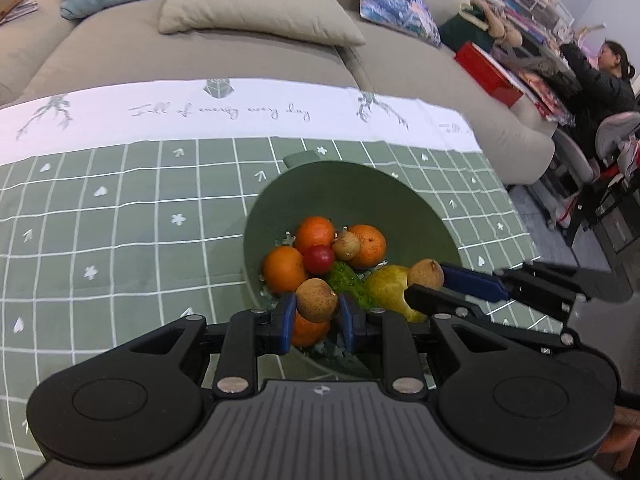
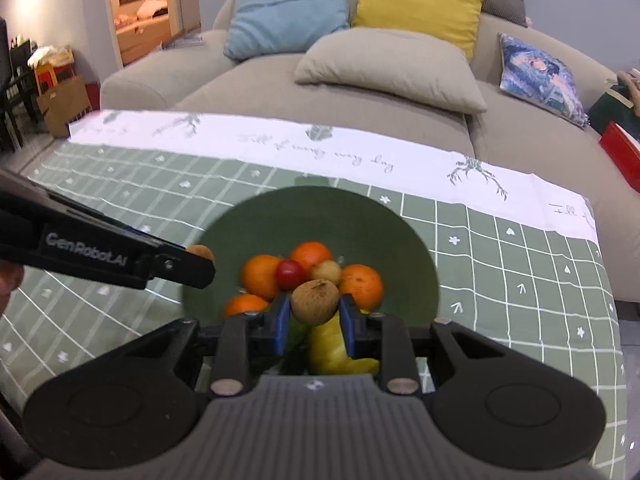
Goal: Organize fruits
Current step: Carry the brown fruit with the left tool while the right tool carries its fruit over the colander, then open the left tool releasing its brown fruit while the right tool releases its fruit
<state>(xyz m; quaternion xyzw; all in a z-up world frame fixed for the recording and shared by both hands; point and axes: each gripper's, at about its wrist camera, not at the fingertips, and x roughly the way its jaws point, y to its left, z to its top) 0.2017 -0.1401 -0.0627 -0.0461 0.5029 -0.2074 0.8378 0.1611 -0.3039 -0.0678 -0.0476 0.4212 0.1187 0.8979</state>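
Above the round green plastic bowl (image 1: 400, 200) of oranges, our left gripper (image 1: 317, 314) and right gripper (image 2: 314, 318) each pinch a small round brown fruit (image 1: 317, 300) (image 2: 314, 302); checked green tablecloth (image 1: 120, 220) lies bare around.

The left tool (image 1: 317, 316) points steeply downward, its jaws clamped on a small brown fruit (image 1: 316, 300). The right tool (image 2: 314, 318) is angled likewise, gripping another brown fruit (image 2: 315, 302).
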